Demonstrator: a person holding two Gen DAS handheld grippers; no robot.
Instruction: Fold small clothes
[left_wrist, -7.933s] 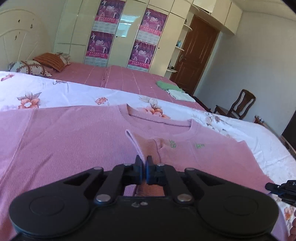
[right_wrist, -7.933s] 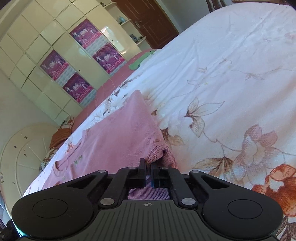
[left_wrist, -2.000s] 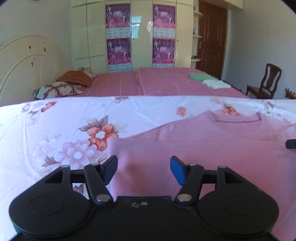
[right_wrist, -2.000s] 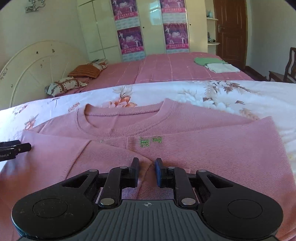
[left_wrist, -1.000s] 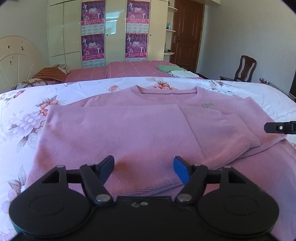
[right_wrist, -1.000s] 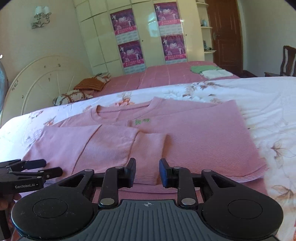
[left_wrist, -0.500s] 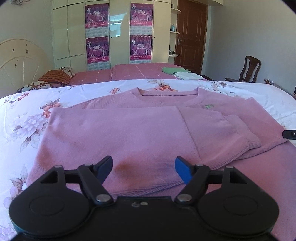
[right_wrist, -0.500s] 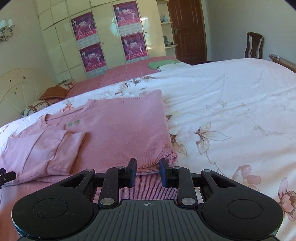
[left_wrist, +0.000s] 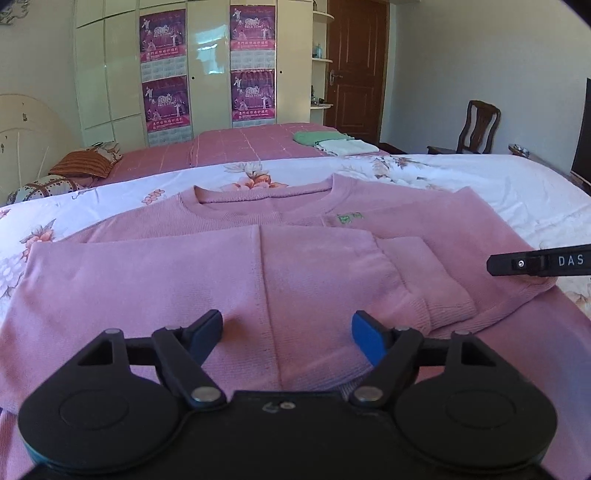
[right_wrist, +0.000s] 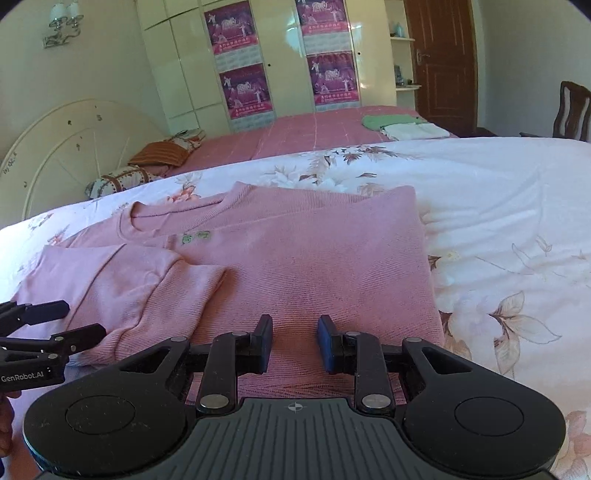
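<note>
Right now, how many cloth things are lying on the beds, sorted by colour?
Pink: 1, the sweater
Green: 1, a folded cloth
White: 1, a folded cloth
Orange-brown: 1, a pillow
Patterned: 1, a pillow
Total: 5

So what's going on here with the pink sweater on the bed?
A person holding a pair of tongs in each hand is folding a pink sweater laid flat on a floral bedsheet. Both sides, with their sleeves, are already folded in over the front. The left tongs and right tongs both hang open near the sweater's bottom edge, gripping nothing. A bottom-to-top fold probably comes next.
</note>
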